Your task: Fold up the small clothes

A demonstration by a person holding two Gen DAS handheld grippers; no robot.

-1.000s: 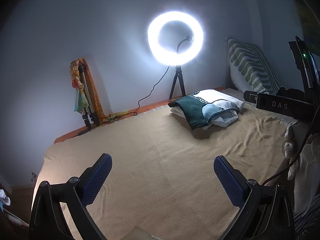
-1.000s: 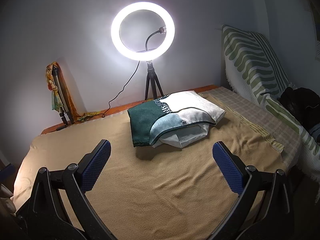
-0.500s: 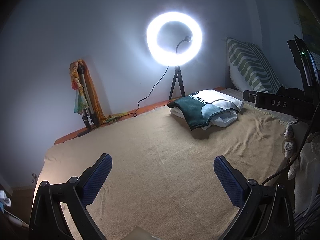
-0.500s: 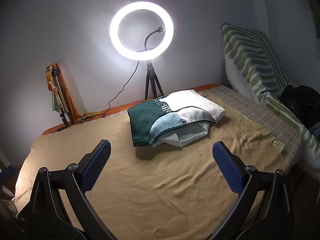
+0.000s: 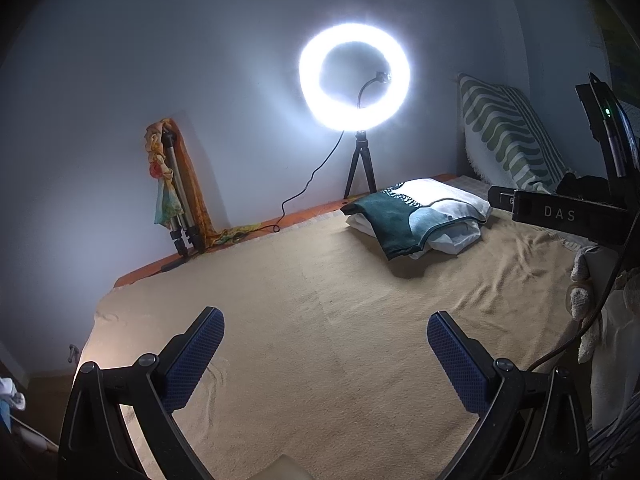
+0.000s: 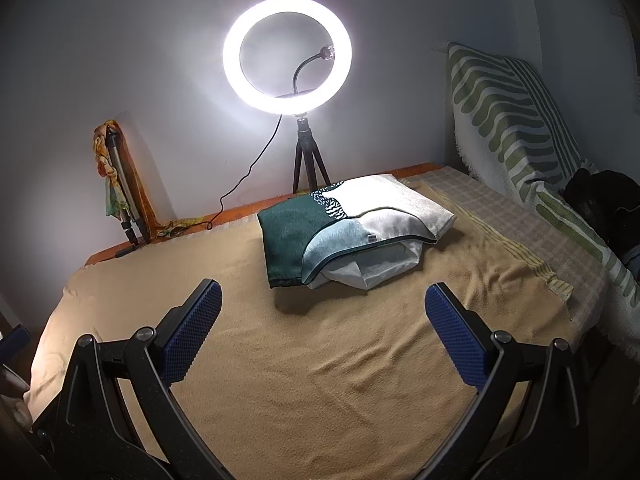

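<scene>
both tools are spread wide and carry nothing: the left tool (image 5: 325, 354) hangs over bare tan blanket (image 5: 320, 320) at the bottom of its frame, and the right tool (image 6: 322, 320) sits low in its view, near the folded clothes (image 6: 352, 232) at frame centre. in the left view that stack lies right of centre, well apart from the tool. the pile looks already folded, teal piece over white, on the bed in front of the ring light (image 6: 287, 55). no loose garment shows, so the next step is likely fetching one; it should be laid flat on the open blanket, clear of the stack.
</scene>
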